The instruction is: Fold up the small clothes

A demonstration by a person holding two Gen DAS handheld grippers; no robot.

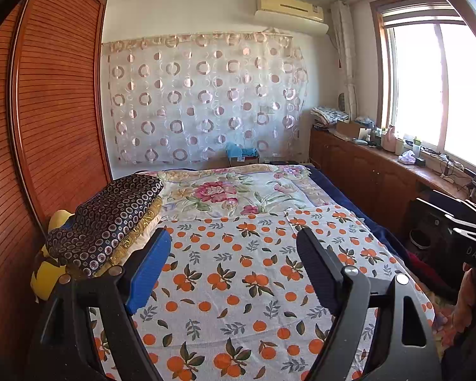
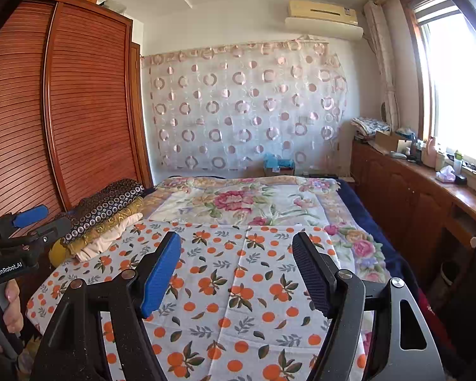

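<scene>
**Both claws wide over the orange-print cloth**

Blue-padded fingers [image 1: 149, 266] fill the foreground of the left wrist view, and the left gripper [image 1: 234, 270] gapes wide with nothing between its jaws. Same story on the other side: the right gripper [image 2: 234, 273] stands wide and empty, hovering above the cloth [image 2: 238, 285].

That cloth, white with an orange-fruit print, lies spread flat across the near half of the bed [image 2: 393, 263], and everything else reads off it. Beyond its far edge sits a floral sheet [image 2: 247, 200]. At its left far corner rests a stack [image 2: 111, 219] of folded fabrics, dark dotted piece on top, gold and cream beneath. Faint crease lines cross the cloth in the right wrist view, one running down its middle.

Which garment is the one to fold? Hard to call. The stack already sits folded, so this could be a pause between pieces or the close of the job; no loose small garment shows in either view.

If the cloth itself is the piece, folding it well looks like this: each claw takes a near corner, pinching only the top layer so the bedding below stays put. Lift both corners level, carry them evenly to the far edge, and follow the existing middle crease. Thin cotton like this probably slips, so a firm, square bite matters.
</scene>
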